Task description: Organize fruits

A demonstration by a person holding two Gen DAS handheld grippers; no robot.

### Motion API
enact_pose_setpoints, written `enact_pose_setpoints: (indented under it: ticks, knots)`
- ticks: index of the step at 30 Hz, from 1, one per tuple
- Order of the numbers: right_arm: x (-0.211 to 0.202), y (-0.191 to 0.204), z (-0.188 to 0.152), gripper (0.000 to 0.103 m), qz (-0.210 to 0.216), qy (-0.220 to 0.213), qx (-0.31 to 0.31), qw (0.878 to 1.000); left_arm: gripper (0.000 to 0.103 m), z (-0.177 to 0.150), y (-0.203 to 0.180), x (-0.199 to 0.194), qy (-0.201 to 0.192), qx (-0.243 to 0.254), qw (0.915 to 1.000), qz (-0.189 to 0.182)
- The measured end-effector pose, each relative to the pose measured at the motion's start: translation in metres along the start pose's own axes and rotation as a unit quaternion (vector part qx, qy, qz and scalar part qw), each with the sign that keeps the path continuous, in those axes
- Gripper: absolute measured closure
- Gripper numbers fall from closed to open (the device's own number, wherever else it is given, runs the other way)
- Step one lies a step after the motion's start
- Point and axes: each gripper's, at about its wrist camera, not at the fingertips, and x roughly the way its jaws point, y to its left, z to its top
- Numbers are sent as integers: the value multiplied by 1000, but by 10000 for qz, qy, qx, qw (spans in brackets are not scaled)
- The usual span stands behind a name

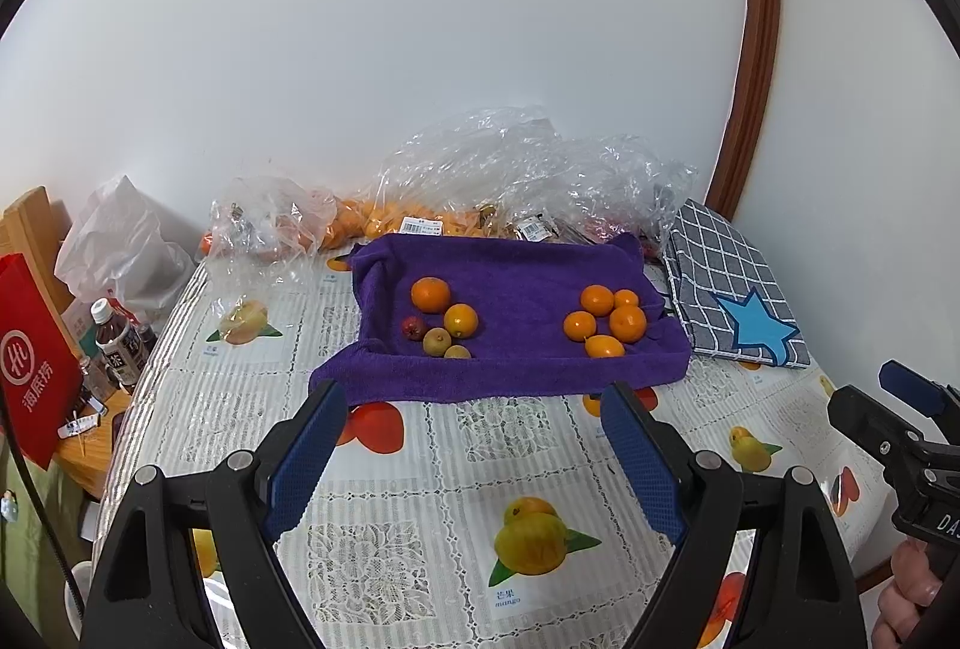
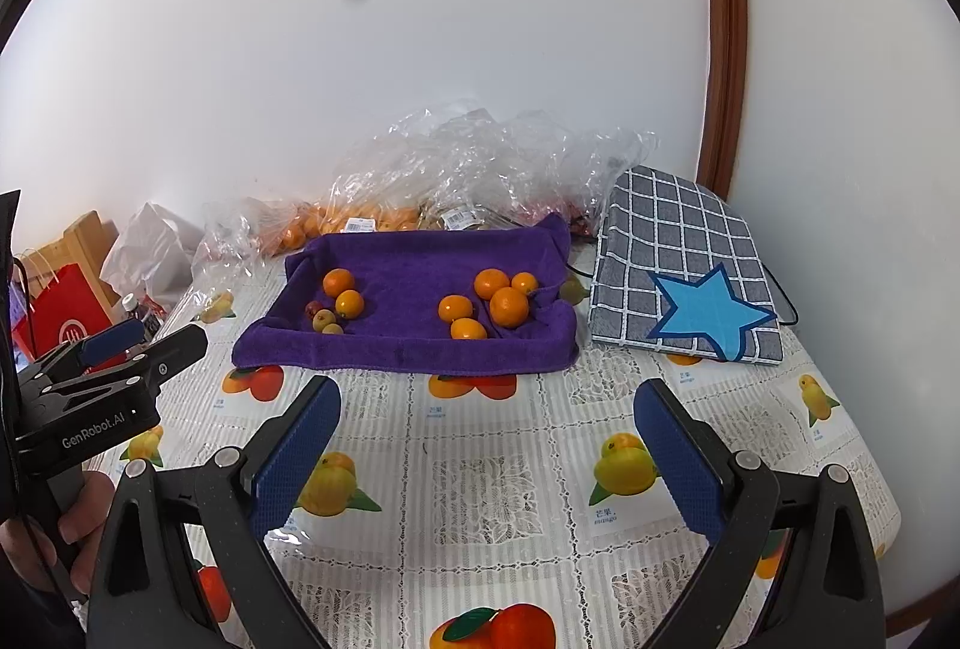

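Fruit inside the clear plastic bags (image 1: 480, 181) behind the purple towel (image 1: 516, 349): orange shapes only, kind unclear through crinkled film. Bag labels (image 1: 421, 226) too small to read. Red paper bag (image 1: 36, 373) cut by left edge. Bottle (image 1: 117, 343) partly hidden. Small brownish fruits (image 1: 437, 341) too small to identify.

Both wrist views look slightly downward, sharing the purple towel (image 1: 516, 325) ahead.

The surface (image 2: 492, 475) wears a fruit-print cloth. A purple towel (image 2: 408, 337) lies at its centre, a checked cloth (image 2: 678, 241) at 2 o'clock, and clear bags (image 2: 468, 156), perhaps holding fruit, at 12.
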Motion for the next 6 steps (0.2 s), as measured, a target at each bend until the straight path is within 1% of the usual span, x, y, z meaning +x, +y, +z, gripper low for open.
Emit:
enact_pose_setpoints:
  ticks: [4,6]
  knots:
    - [0,1,0,6,3,-2,7,10000,17,3,1,-1,-4,10,10000,10]
    - [1,1,-1,6,9,0,-5,10000,15,4,0,-1,-55,40,10000,27]
